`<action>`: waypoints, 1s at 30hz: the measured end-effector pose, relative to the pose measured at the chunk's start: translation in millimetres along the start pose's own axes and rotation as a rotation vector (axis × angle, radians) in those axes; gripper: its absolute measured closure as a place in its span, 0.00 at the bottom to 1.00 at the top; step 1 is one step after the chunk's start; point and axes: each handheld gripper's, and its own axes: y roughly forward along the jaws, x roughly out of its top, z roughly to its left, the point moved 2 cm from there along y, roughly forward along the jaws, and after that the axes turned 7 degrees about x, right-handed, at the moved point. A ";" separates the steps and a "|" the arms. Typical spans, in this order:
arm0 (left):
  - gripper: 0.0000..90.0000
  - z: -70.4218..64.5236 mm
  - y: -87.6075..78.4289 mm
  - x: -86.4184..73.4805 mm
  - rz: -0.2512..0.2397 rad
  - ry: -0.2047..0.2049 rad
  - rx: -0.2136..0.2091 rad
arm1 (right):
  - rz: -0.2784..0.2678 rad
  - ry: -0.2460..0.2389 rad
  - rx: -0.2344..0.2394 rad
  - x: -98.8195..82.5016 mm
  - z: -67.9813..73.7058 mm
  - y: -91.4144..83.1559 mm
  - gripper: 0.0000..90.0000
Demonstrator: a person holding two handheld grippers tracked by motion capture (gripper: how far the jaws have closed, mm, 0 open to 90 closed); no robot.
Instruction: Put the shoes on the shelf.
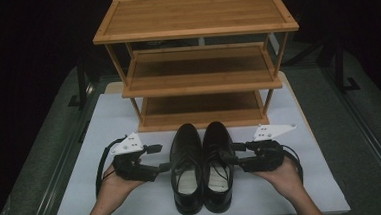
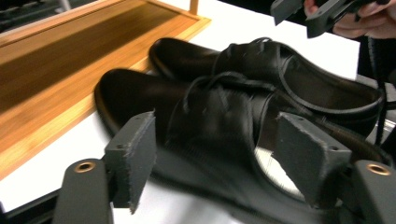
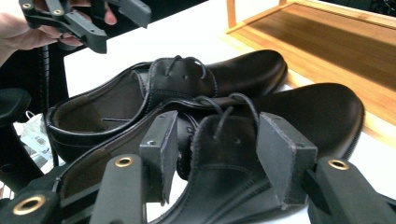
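Left gripper: jaws parted, pads clear of the left black leather lace-up shoe, which lies just beyond them. Right gripper: jaws parted at the laced side of the right black leather lace-up shoe; whether the pads touch it cannot be told. The two shoes lie side by side, touching, toes toward the three-tier bamboo shoe rack, near the front edge of the white surface. The rack stands at its rear edge.
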 end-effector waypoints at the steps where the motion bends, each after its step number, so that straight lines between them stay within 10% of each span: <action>1: 0.34 -0.9 3.3 1.7 -0.001 0.003 -0.004 | 0.002 -0.002 0.006 0.3 0.9 1.5 0.54; 30: 0.50 -9.8 40.0 0.4 0.073 0.053 -0.029 | 0.059 -0.008 -0.027 -5.0 -5.4 24.8 0.58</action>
